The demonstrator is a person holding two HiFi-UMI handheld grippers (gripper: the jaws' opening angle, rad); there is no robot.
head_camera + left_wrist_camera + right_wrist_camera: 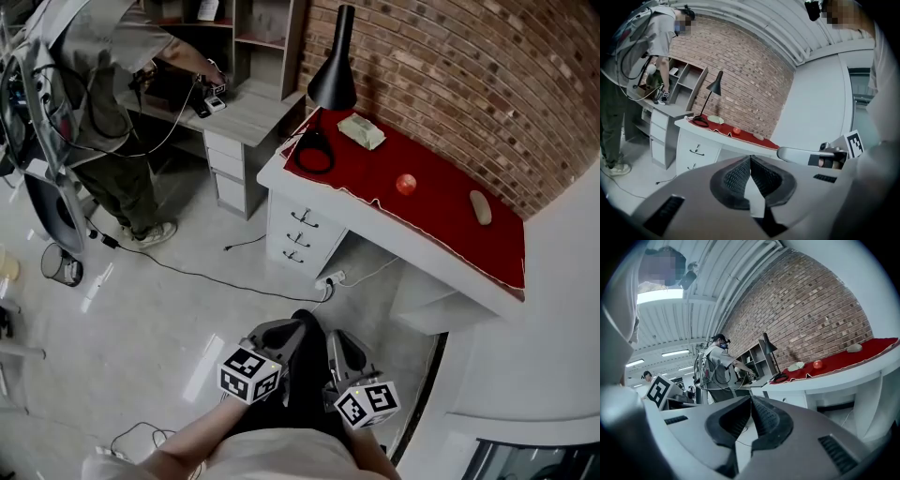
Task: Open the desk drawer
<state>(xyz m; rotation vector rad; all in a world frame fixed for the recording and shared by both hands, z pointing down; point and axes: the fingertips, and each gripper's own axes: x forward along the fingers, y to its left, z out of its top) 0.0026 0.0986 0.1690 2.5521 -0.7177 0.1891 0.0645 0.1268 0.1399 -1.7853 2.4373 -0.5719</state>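
Desk (277, 174) was seen well ahead of both sets of fingertips, with its drawer stack (314, 246) fully shut. Left gripper (302, 326) and right gripper (334, 339) were closed tip to tip, nothing between them. Drawers were judged rigid, light and free-sliding. Top handle (304, 218), small and thin, was judged best pinched at centre.

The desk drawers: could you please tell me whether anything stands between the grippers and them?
Nothing visible does. Only floor separates the left gripper and right gripper from the desk drawers; a power strip and cable lie flat at their foot.
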